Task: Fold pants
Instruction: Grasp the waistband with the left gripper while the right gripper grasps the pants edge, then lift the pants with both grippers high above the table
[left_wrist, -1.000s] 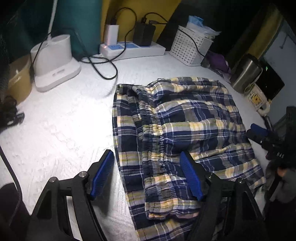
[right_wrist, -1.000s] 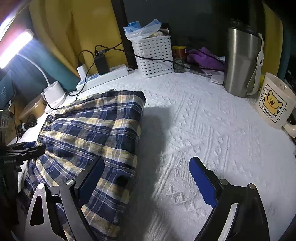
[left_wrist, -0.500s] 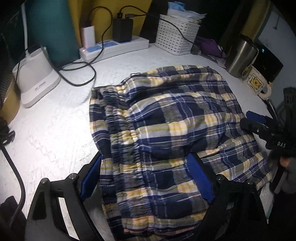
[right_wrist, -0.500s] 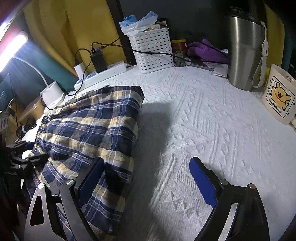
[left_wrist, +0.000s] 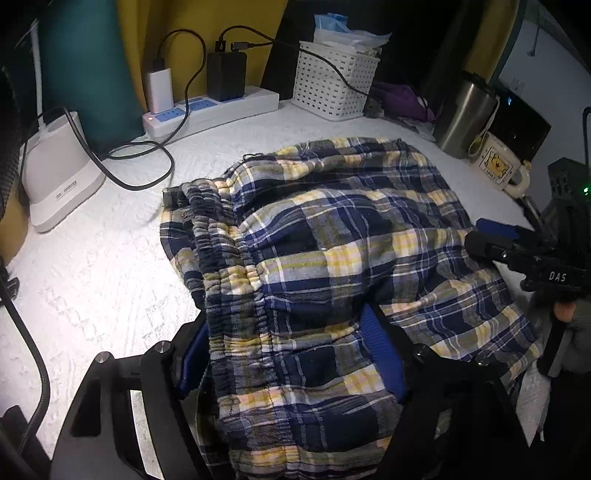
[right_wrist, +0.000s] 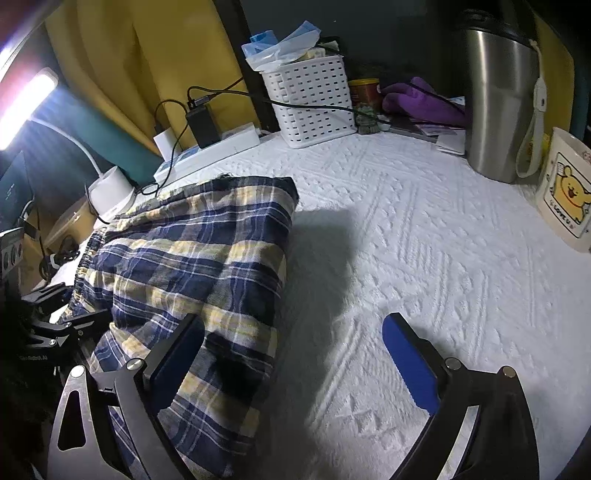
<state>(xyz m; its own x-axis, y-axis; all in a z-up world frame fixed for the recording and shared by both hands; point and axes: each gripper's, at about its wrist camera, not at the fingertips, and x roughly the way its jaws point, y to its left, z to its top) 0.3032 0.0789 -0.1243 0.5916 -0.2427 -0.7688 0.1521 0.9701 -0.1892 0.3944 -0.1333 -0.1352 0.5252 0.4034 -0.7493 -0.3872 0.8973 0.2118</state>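
The plaid pants (left_wrist: 332, 266) lie bunched on the white textured cloth (left_wrist: 92, 277), filling the middle and lower part of the left wrist view, elastic waistband toward the left. The left gripper (left_wrist: 291, 354) has just been closing, and its blue pads now bear on a thick gather of the fabric between them. The right gripper (right_wrist: 295, 365) stands wide and empty — its left pad over the pants' edge at lower left, its right pad over bare cloth.
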